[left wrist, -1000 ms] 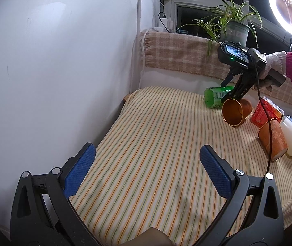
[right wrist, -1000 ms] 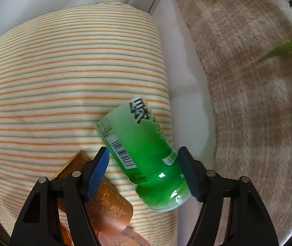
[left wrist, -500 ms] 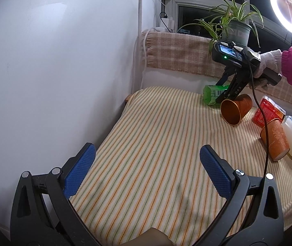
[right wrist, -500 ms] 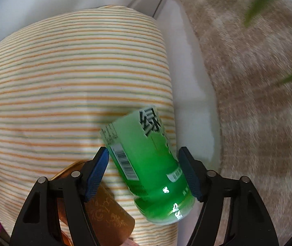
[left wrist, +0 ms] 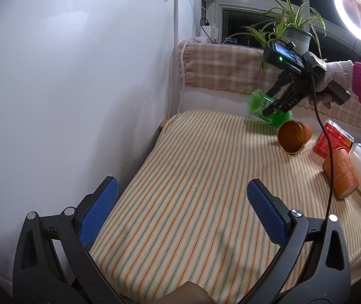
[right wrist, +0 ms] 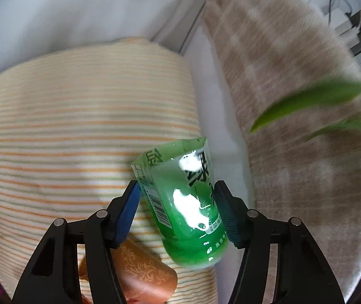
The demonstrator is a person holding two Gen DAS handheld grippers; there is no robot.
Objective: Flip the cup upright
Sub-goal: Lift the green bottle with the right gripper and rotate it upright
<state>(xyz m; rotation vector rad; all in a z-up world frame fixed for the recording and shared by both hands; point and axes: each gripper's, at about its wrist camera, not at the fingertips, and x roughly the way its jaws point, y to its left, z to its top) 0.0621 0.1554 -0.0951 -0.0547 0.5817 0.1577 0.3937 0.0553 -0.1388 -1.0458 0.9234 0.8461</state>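
The left gripper (left wrist: 180, 210) hangs with its blue-padded fingers spread wide over the striped cream tablecloth (left wrist: 193, 167), holding nothing. Farther right, the right gripper (right wrist: 178, 207) clamps the translucent green plastic cup (right wrist: 183, 202) by both sides, tilted and lifted at the table's far edge; its label shows a barcode and a large Chinese character. An orange patterned paper cup (left wrist: 293, 136) lies on its side just beside it.

Striped cloth (left wrist: 193, 177) lies open centrally; orange cups (left wrist: 293, 136), containers crowd its right edge.

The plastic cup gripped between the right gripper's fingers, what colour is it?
Translucent green plastic cup with a printed label and barcode, clearest in the right wrist view.
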